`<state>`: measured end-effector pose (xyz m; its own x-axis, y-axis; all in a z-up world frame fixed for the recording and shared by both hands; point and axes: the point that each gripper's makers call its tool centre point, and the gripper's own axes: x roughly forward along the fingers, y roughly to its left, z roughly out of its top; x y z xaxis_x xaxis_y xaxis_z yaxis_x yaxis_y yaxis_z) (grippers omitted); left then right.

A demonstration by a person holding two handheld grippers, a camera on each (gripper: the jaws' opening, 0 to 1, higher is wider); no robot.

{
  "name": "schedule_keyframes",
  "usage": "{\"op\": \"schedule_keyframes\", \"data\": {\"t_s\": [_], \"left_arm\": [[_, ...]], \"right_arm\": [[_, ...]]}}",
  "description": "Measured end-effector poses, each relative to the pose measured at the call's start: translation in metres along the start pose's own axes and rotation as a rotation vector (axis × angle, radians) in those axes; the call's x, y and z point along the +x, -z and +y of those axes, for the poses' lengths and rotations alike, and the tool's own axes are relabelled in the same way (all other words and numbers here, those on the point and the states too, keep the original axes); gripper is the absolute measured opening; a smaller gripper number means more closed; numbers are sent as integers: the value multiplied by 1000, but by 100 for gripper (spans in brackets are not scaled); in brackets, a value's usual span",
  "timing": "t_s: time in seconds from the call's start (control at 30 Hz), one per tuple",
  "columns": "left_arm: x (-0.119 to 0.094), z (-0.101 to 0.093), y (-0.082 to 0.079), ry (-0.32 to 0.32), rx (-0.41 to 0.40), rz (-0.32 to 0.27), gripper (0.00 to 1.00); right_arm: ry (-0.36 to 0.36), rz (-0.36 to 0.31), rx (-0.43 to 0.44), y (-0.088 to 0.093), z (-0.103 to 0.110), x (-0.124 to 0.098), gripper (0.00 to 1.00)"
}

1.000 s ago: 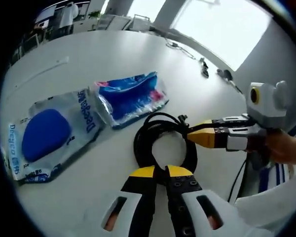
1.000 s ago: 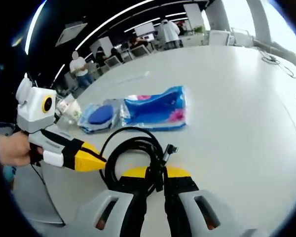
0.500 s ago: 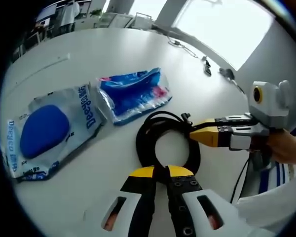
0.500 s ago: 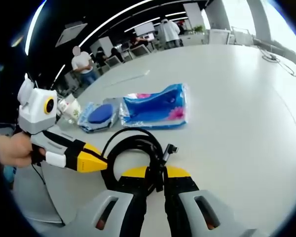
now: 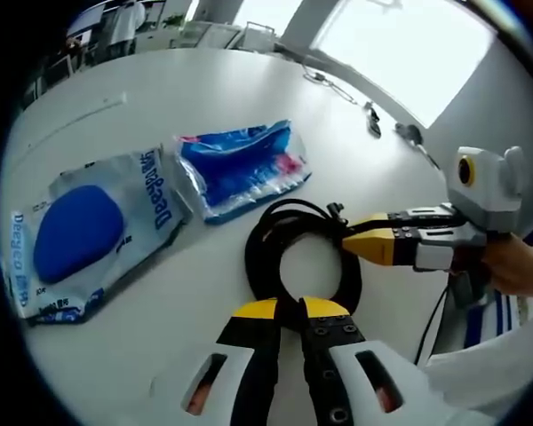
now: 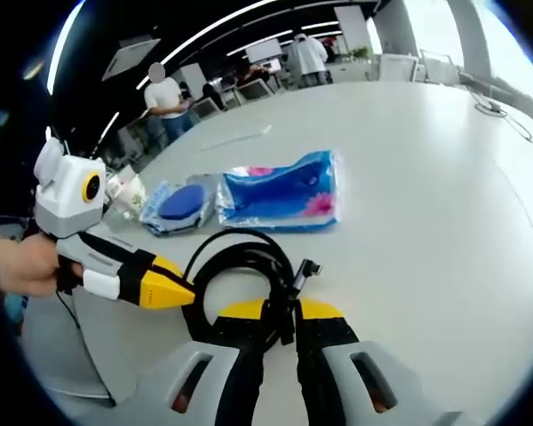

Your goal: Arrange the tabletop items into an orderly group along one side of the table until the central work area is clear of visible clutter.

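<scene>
A coiled black cable (image 5: 295, 241) (image 6: 240, 262) lies on the white table (image 5: 222, 98). My left gripper (image 5: 289, 310) is shut on the coil's near side. My right gripper (image 6: 282, 311) is shut on the opposite side of the coil, and it enters the left gripper view from the right as a yellow-tipped tool (image 5: 366, 242). The left gripper (image 6: 164, 291) also shows at the left of the right gripper view. A blue tissue pack (image 5: 240, 166) (image 6: 280, 193) lies beyond the coil. Beside it lies a clear bag with a blue pad (image 5: 84, 231) (image 6: 179, 207).
A thin white strip (image 5: 75, 122) (image 6: 235, 138) lies farther out on the table. Dark cords and small items (image 5: 369, 120) sit near the far edge by the window. People stand at desks (image 6: 249, 75) in the background. A crumpled cup (image 6: 129, 191) sits beside the bag.
Both views have shifted only slightly. The grippers stay shut on the cable coil, and the packs have not moved on the table.
</scene>
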<state>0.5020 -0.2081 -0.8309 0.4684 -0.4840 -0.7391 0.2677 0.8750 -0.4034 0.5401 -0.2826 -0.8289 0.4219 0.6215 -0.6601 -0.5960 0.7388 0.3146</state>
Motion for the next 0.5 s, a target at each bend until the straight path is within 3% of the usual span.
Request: {"op": "schedule_keyframes", "data": {"t_s": [0.13, 0.23, 0.5], "left_arm": [[0, 0, 0, 0, 9, 0, 4], [-2, 1, 0, -5, 16, -2, 4], [-13, 4, -1, -3, 10, -32, 8]], "right_arm": [[-1, 1, -10, 0, 1, 0, 9], [-1, 1, -119, -2, 3, -2, 10], [-26, -43, -121, -9, 10, -7, 11]]}}
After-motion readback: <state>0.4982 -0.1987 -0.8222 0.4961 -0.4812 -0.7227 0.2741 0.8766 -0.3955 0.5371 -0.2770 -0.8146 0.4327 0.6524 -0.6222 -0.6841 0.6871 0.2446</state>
